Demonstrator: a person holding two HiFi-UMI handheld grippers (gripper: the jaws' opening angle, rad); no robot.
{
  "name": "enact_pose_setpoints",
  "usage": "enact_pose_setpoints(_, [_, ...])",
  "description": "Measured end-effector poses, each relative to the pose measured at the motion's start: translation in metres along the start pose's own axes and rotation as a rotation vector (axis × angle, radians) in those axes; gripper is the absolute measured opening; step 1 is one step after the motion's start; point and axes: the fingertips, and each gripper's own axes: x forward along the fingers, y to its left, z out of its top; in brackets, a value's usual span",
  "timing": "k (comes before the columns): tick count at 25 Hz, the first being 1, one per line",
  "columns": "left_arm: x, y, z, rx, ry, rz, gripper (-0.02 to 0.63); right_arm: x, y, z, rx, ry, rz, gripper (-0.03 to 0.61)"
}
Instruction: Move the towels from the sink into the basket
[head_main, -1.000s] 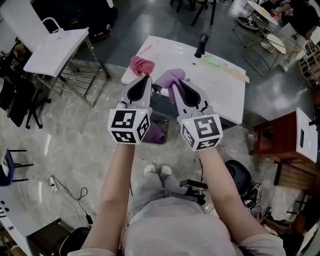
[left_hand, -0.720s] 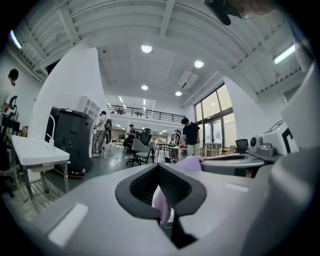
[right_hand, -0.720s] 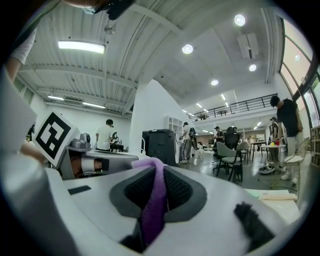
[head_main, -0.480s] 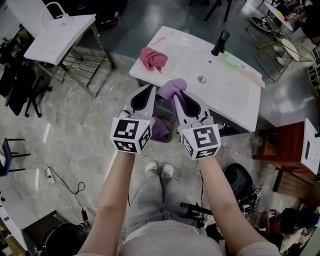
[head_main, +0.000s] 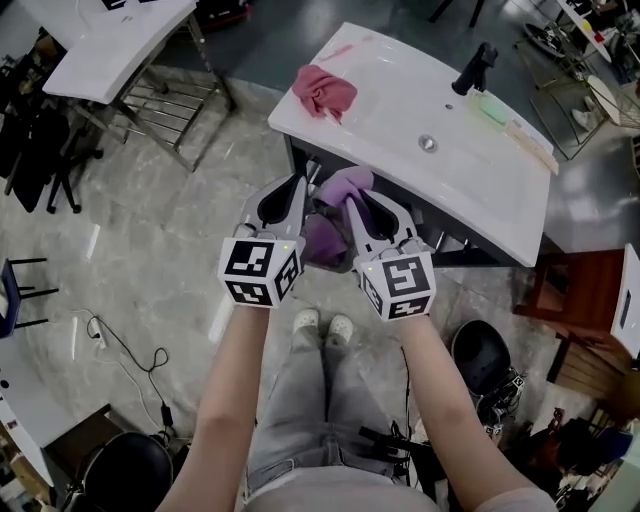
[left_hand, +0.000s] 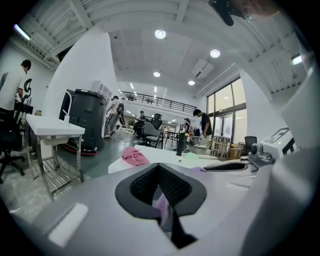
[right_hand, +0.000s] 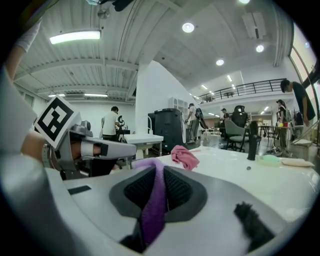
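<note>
Gripping one purple cloth towel (head_main: 348, 183) between them, the left gripper (head_main: 295, 185) and the right gripper (head_main: 352, 200) are held side by side, close together, just in front of the near edge of the white rectangular sink (head_main: 470, 180). In the right gripper view the jaws of the right gripper (right_hand: 159, 175) are clamped together on a thick fold of the purple towel (right_hand: 152, 210), which runs up between the ribbed black pads and bunches over their tips. In the left gripper view the left gripper (left_hand: 160, 172) is likewise closed, with a thin, paler strip of the same towel (left_hand: 161, 205) pinched low between its pads. From the head view, part of the towel stands above the jaw tips and the rest sags in a darker purple mass between the two gripper bodies, over the dark space below the sink front.

A second, pink crumpled towel (head_main: 322, 90) lies on the flat left corner of the sink top, well apart from both grippers; it also shows in the left gripper view (left_hand: 134, 156) and the right gripper view (right_hand: 185, 156). A black faucet (head_main: 475, 68) stands at the far side of the sink, with a pale green block (head_main: 492, 108) beside it and a round metal drain (head_main: 427, 143) in the basin. The person's white shoes (head_main: 322, 322) are on the grey stone floor (head_main: 150, 260) beneath the grippers.
</note>
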Motion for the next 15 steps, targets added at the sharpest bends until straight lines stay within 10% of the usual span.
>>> enact_pose_setpoints(15, [-0.016, 0.037, -0.101, -0.022, 0.047, 0.054, 0.006, 0.048, 0.034, -0.136, 0.080, 0.172, 0.064, 0.060])
